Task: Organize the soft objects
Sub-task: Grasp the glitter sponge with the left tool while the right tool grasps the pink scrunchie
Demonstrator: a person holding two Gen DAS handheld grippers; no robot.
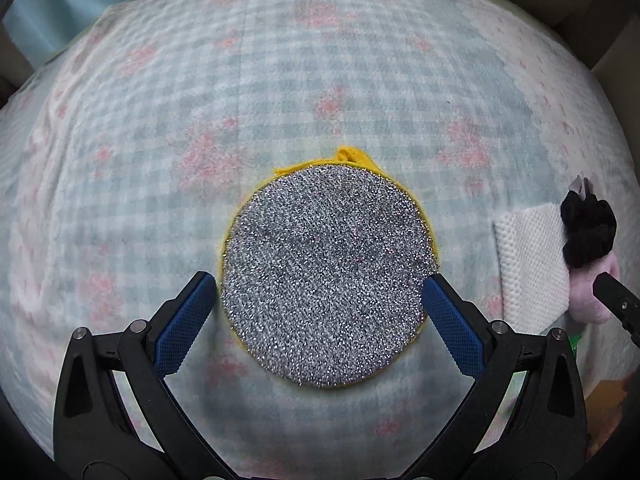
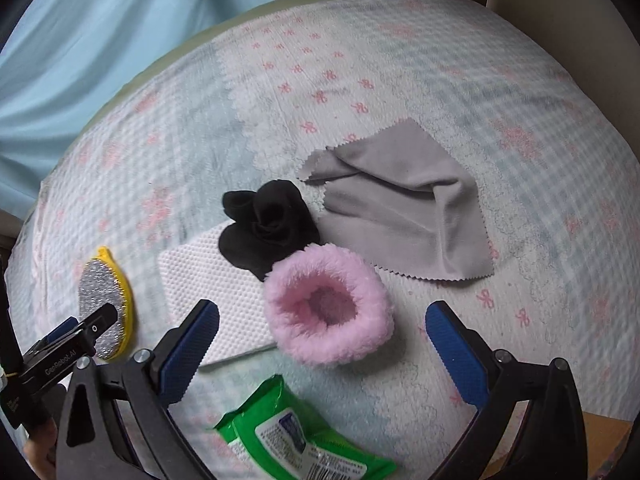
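Observation:
A round silver scrub pad with a yellow rim (image 1: 326, 276) lies flat on the checked blanket. My left gripper (image 1: 320, 284) is open, its blue pads on either side of the pad, above it. The pad also shows in the right wrist view (image 2: 105, 312). My right gripper (image 2: 322, 320) is open and hovers over a fluffy pink scrunchie (image 2: 328, 306). Behind the scrunchie lie a rolled black sock (image 2: 266, 226), a white textured cloth (image 2: 218, 288) and a grey cloth (image 2: 404, 216).
A green wet-wipes pack (image 2: 296, 434) lies at the near edge below the right gripper. The blanket (image 1: 280, 80) covers a rounded cushion with a light blue sheet (image 2: 100, 40) behind. A tan surface (image 2: 600, 436) shows at the lower right.

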